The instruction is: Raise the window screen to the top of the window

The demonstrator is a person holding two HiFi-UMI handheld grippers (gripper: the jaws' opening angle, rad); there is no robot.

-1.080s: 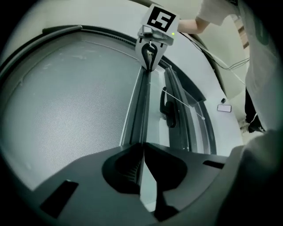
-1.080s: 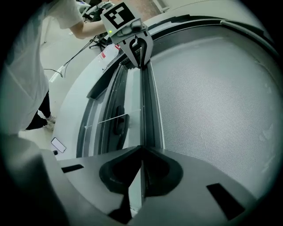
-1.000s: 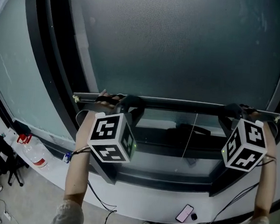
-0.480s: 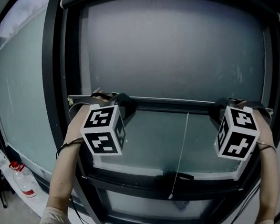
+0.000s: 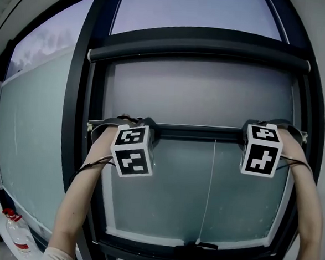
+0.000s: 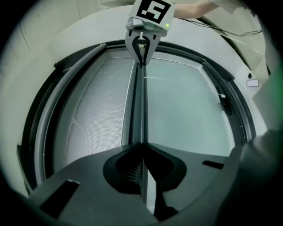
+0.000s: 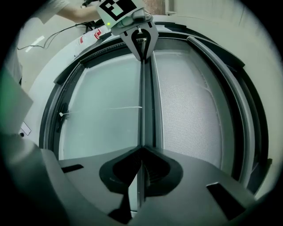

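The window screen is a grey mesh [image 5: 198,93] hanging from a dark roller housing [image 5: 201,52] at the top of the window. Its dark bottom bar [image 5: 201,133] lies level, about mid-height of the pane. My left gripper [image 5: 144,125] is shut on the bar near its left end, and my right gripper [image 5: 254,132] is shut on it near its right end. In the left gripper view the bar [image 6: 140,110] runs straight away from my closed jaws to the right gripper [image 6: 142,44]. The right gripper view mirrors this: bar [image 7: 142,110], left gripper [image 7: 140,42], mesh [image 7: 188,110].
A thin white pull cord [image 5: 209,185] hangs from the bar down to the sill. The black window frame [image 5: 79,121] borders the screen. A large glass pane [image 5: 35,129] lies to the left. A water bottle [image 5: 19,236] stands on the floor at lower left.
Both grippers have risen together with the bar. The hanging mesh above it has become shorter, more bare glass shows below, and the roller housing has come into view at the top.
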